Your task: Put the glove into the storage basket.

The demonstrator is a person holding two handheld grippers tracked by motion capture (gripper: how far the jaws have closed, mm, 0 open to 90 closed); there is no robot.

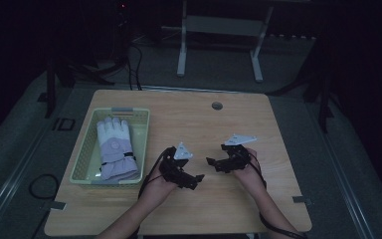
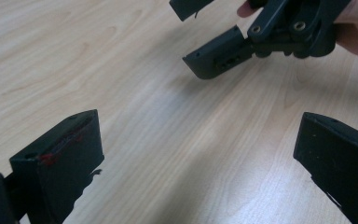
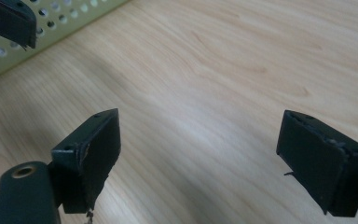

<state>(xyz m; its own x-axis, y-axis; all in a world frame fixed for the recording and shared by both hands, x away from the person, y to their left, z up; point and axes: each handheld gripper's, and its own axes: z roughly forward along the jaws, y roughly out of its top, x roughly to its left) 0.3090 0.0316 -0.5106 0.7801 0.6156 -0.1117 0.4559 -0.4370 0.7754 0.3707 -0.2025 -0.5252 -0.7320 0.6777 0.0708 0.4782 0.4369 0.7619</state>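
High view: a pale glove (image 1: pixel 115 149) lies in the green basket (image 1: pixel 82 159) at the desk's (image 1: pixel 258 119) left side. Right of that basket, left claw (image 1: pixel 197 178) and right claw (image 1: pixel 213 163) hover face to face, both spread wide, gripping nothing.

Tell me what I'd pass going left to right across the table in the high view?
Green basket with a white glove lying inside it → left gripper → right gripper, both held just above bare wood.
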